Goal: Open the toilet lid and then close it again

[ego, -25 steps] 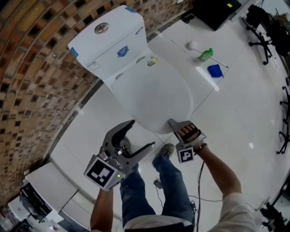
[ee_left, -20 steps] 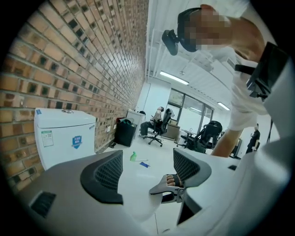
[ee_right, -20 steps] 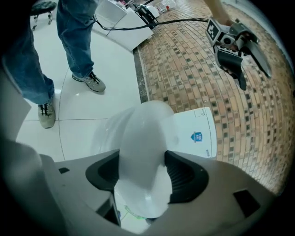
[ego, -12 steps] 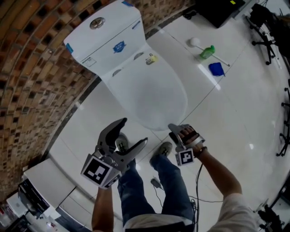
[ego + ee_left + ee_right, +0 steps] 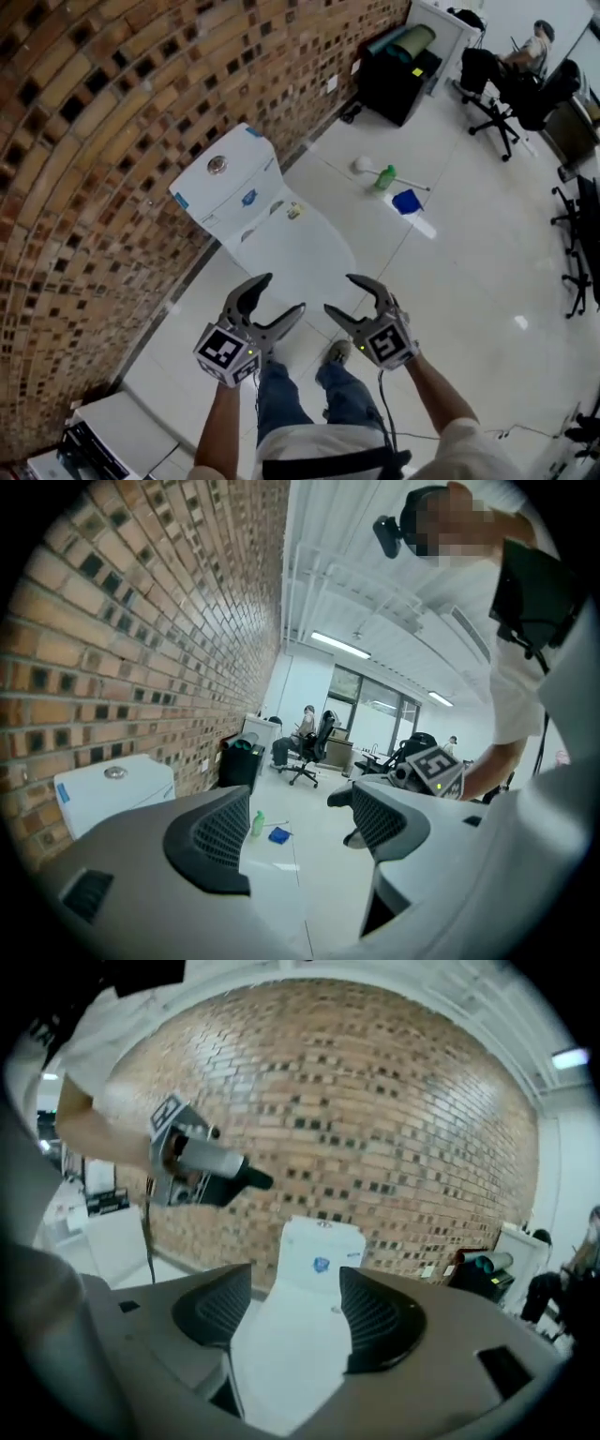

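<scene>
Here, toilet lid [image 5: 305, 251] down flat on the bowl, in front of the tank [image 5: 223, 184], well below both hands. Left gripper [image 5: 282, 293] empty, jaws apart; right gripper [image 5: 339, 294] likewise empty, jaws just opened wider. For the lift, probably best to lower one gripper to the lid's front edge, slip a jaw under the lip, then swing up in a slow arc toward the tank. Ease back down the same way, never dropping or slamming.

Office floor: swivel chairs [image 5: 495, 82], freestanding toilet [image 5: 267, 225]
</scene>
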Demonstrator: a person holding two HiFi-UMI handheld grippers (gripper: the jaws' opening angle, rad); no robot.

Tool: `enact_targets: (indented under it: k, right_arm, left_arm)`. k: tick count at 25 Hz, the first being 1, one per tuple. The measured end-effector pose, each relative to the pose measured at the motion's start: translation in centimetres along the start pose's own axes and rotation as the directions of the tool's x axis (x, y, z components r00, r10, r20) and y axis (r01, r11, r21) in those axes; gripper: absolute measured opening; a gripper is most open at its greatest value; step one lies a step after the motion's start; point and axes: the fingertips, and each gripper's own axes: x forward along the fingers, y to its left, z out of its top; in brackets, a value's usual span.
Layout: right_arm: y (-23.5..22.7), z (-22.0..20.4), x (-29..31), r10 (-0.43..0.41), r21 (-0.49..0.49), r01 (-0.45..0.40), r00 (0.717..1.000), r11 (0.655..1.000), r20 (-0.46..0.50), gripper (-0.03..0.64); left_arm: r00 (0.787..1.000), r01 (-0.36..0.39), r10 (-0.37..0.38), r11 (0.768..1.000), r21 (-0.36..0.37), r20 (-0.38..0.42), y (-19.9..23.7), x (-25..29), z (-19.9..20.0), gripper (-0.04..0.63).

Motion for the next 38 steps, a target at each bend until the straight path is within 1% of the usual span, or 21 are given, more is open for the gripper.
enact_targets:
  k: [1, 3, 6, 10, 12, 15, 17, 20, 24, 28, 29, 33, 36, 38]
  right_arm:
    - [-0.4, 2.4, -0.6, -0.009, 0.04, 0.008, 0.999, 0.999, 0.04, 0.305]
    - [-0.9, 6.6, -1.7, -0.035, 0.087, 0.026, 0.994, 0.996, 0.103, 0.305]
    - [-0.9, 11.0, -3.2, -0.07, 0.139, 0.048, 0.985, 0.989, 0.158, 0.304]
    - [-1.1, 14.0, -4.7, -0.112, 0.258, 0.051, 0.967, 0.965, 0.227, 0.299]
    - [-1.2, 14.6, -5.6, -0.121, 0.309, 0.036, 0.957, 0.95, 0.262, 0.299]
    - [-1.7, 15.2, -6.3, -0.135, 0.361, 0.02, 0.945, 0.932, 0.296, 0.299]
    - [-1.5, 15.6, -6.0, -0.139, 0.361, 0.025, 0.946, 0.932, 0.293, 0.298]
    - [-0.5, 15.4, -5.1, -0.135, 0.331, 0.04, 0.953, 0.943, 0.27, 0.298]
    - [0.0, 15.4, -4.6, -0.139, 0.328, 0.047, 0.955, 0.944, 0.262, 0.298]
    - [0.0, 15.7, -4.3, -0.149, 0.322, 0.062, 0.956, 0.945, 0.252, 0.298]
    - [0.0, 15.7, -4.2, -0.148, 0.319, 0.063, 0.956, 0.946, 0.251, 0.299]
    - [-0.2, 15.7, -3.6, -0.132, 0.325, 0.047, 0.961, 0.944, 0.244, 0.299]
    - [-0.2, 15.4, -3.0, -0.093, 0.317, 0.016, 0.968, 0.948, 0.231, 0.298]
    - [-0.7, 15.1, -2.8, -0.067, 0.317, -0.01, 0.971, 0.948, 0.23, 0.298]
  left_arm:
    - [1.0, 0.016, -0.016, 1.0, 0.02, 0.003, -0.3, -0.3, 1.4, 0.342]
    - [0.999, 0.034, -0.035, 0.998, 0.056, 0.019, -0.7, -1.2, 4.1, 0.342]
    - [0.997, 0.047, -0.052, 0.994, 0.094, 0.049, -1.2, -2.8, 7.1, 0.342]
    - [0.995, 0.051, -0.061, 0.991, 0.122, 0.079, -1.2, -4.6, 9.2, 0.342]
    - [0.994, 0.053, -0.065, 0.99, 0.13, 0.089, -1.1, -5.1, 9.8, 0.342]
    - [0.993, 0.059, -0.073, 0.989, 0.135, 0.098, -0.6, -5.3, 10.4, 0.342]
    - [0.992, 0.065, -0.08, 0.988, 0.139, 0.1, -0.1, -5.6, 10.6, 0.342]
    - [0.992, 0.073, -0.086, 0.988, 0.136, 0.089, 0.3, -6.2, 10.3, 0.342]
    - [0.996, 0.043, -0.053, 0.99, 0.135, 0.073, 1.2, -6.1, 9.8, 0.339]
    - [0.99, 0.055, -0.065, 0.996, 0.077, 0.128, 1.5, -6.6, 10.2, 0.341]
    - [0.989, 0.059, -0.068, 0.996, 0.073, 0.133, 1.5, -6.7, 10.3, 0.342]
    - [0.987, 0.069, -0.079, 0.995, 0.078, 0.138, 1.8, -7.3, 10.5, 0.342]
    - [0.986, 0.055, -0.065, 0.996, 0.074, 0.151, 2.2, -7.6, 10.6, 0.341]
    - [0.989, 0.033, -0.043, 0.997, 0.072, 0.141, 2.4, -7.7, 10.4, 0.342]
